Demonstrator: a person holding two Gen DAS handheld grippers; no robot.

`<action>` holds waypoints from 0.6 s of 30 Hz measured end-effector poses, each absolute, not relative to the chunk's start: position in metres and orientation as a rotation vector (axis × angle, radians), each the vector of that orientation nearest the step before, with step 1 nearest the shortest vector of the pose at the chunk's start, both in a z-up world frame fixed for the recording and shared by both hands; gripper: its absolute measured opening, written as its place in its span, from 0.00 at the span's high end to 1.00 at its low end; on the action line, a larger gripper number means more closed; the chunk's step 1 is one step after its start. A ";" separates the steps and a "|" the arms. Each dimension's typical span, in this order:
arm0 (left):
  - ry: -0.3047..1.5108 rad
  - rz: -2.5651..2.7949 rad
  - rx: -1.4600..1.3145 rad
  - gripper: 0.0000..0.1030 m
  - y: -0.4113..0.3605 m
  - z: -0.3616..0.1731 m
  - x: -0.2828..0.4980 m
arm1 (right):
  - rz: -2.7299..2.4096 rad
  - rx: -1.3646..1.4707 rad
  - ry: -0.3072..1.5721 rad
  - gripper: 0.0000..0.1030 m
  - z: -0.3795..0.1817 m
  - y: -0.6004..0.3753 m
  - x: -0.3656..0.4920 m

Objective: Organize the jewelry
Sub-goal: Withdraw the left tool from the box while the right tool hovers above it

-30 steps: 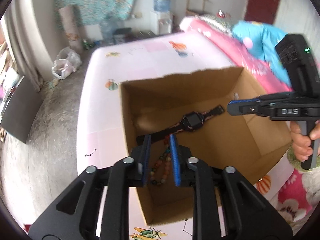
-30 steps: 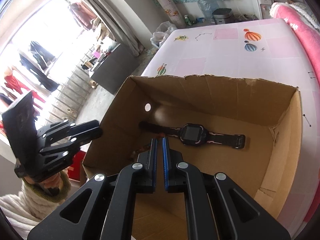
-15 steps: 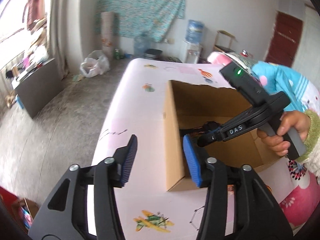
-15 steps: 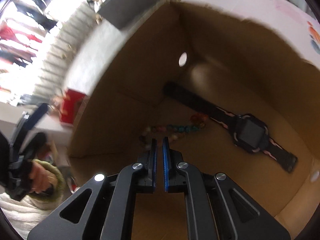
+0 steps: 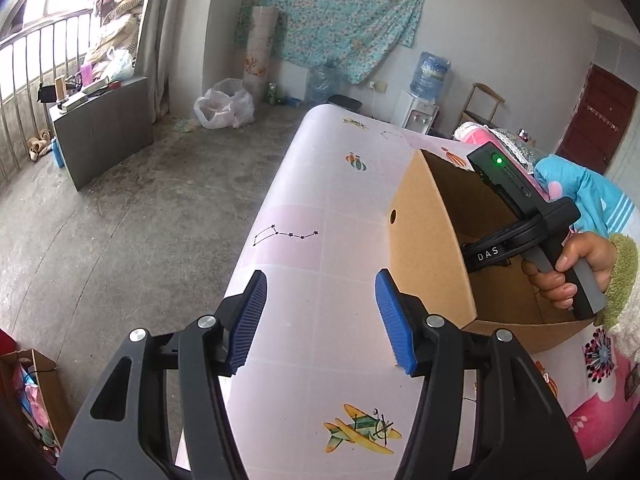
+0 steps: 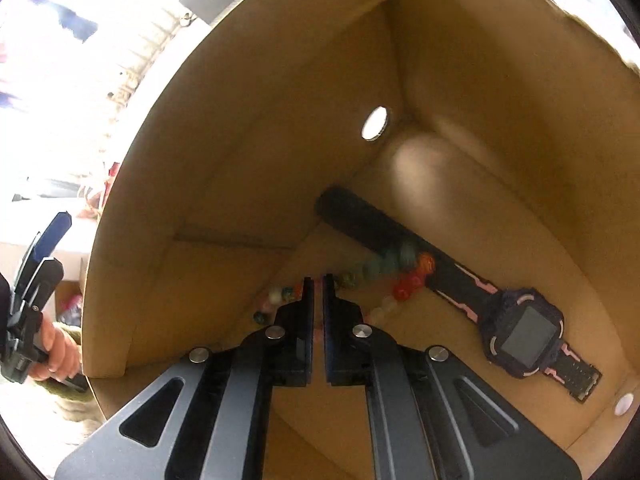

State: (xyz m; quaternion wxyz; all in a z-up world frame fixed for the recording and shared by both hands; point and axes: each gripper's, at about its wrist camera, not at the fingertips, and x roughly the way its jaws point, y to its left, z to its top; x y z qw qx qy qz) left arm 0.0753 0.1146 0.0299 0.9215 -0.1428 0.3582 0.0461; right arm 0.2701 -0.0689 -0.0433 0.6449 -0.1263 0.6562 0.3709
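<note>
Right gripper (image 6: 319, 280) clenched empty inside cardboard box (image 6: 224, 152) over bead bracelet (image 6: 380, 272) beside watch (image 6: 524, 332) on box floor, left gripper (image 5: 320, 308) opening, empty, outside over pink surface (image 5: 320, 184).

White letters "DAS" on the black right gripper (image 5: 486, 254) body.

Box walls (image 6: 248, 128) hem claw (image 6: 318, 284) — top open.
</note>
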 end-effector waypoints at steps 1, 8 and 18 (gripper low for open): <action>0.737 0.092 -0.296 0.47 0.115 0.029 0.076 | 0.805 -0.304 1.535 0.93 -0.049 -0.073 0.269; 0.722 0.082 -0.293 0.47 0.116 0.024 0.071 | 0.795 -0.186 1.653 0.86 -0.052 -0.100 0.263; 0.719 0.080 -0.247 0.41 0.103 0.025 0.066 | 0.673 -0.083 1.578 0.85 -0.046 -0.128 0.278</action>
